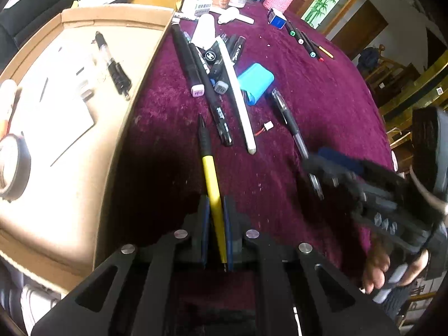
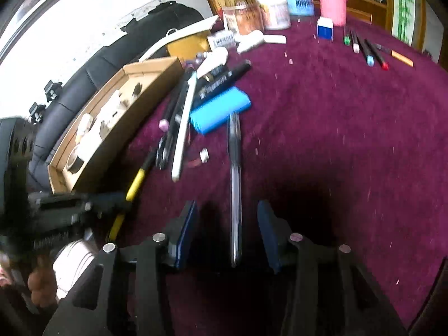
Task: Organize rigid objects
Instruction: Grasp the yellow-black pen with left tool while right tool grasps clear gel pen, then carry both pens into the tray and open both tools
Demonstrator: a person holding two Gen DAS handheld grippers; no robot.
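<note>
Many pens (image 1: 224, 89), purple tablecloth (image 1: 322, 89), cardboard tray (image 1: 117, 16)

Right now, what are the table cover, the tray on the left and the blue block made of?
Table cover: looks like maroon velvet or plush, with a fuzzy nap.
Tray: brown cardboard, matte, raw layered edges.
Blue block: probably smooth plastic or shrink-wrap, slightly glossy.

I see a maroon velvet-covered table (image 1: 322, 89); on it a shallow cardboard tray (image 1: 117, 16) at left, a blue rectangular case (image 1: 256, 82) mid-frame, and scattered black marker pens (image 1: 186, 58).
</note>
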